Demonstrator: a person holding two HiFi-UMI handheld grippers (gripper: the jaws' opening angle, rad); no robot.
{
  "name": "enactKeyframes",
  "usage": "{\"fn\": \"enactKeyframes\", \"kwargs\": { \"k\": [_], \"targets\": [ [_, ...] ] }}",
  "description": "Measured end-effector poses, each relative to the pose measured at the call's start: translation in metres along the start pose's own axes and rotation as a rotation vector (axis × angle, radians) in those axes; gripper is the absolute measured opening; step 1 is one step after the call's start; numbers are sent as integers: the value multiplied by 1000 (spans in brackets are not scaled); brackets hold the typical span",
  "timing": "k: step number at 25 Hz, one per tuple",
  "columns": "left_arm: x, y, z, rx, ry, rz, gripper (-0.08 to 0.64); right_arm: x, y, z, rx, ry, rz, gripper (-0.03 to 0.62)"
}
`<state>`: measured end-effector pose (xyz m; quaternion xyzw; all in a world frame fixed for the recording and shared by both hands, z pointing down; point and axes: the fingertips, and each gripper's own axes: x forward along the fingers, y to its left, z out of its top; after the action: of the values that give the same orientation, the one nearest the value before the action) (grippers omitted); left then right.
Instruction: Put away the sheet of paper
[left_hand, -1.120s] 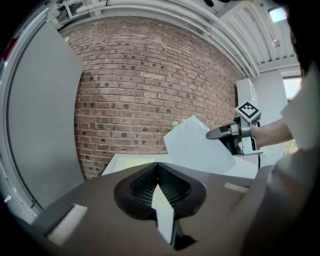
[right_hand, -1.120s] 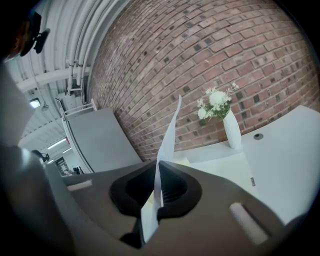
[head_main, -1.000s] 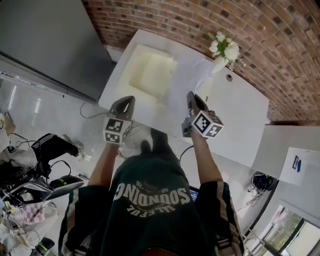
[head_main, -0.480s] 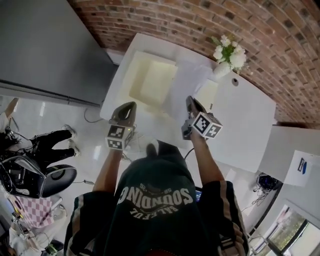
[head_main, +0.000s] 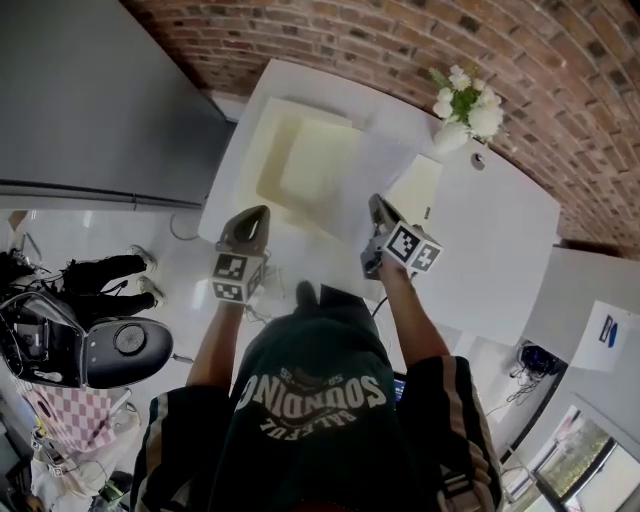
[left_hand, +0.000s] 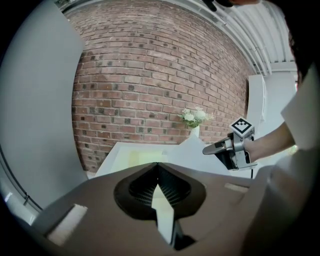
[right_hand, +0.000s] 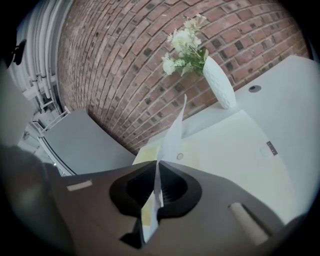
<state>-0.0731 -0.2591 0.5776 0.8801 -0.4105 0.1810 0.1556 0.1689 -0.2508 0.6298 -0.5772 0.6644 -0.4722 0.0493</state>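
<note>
The sheet of paper (head_main: 372, 165) hangs over an open cream folder (head_main: 292, 160) on the white table (head_main: 500, 250). My right gripper (head_main: 378, 205) is shut on the sheet's near edge. In the right gripper view the paper (right_hand: 175, 127) rises on edge from between the closed jaws of the right gripper (right_hand: 157, 162), above the folder's right flap (right_hand: 225, 150). My left gripper (head_main: 252, 218) hovers over the table's near left edge, beside the folder. Its jaws meet at the tip with nothing between them in the left gripper view (left_hand: 157, 164), where the right gripper (left_hand: 207, 149) shows too.
A white vase of flowers (head_main: 462, 105) stands at the table's far side by the brick wall, next to a cable hole (head_main: 478, 160). A grey cabinet (head_main: 90, 90) is at the left. Shoes and a bag (head_main: 90, 340) lie on the floor.
My right gripper has come down and rolled with the paper, so the sheet now hangs lower over the folder. The left gripper has shifted only slightly.
</note>
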Motion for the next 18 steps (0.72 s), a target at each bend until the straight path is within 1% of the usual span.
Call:
{"fn": "enactKeyframes", "kwargs": {
  "k": [9,18],
  "targets": [
    [1,4,-22,-16,41,14,11,22,-15,-16,52,51,-6,2],
    [0,8,-25,-44,49,33,11,57,-21,-29,120,94,-25,2]
  ]
}}
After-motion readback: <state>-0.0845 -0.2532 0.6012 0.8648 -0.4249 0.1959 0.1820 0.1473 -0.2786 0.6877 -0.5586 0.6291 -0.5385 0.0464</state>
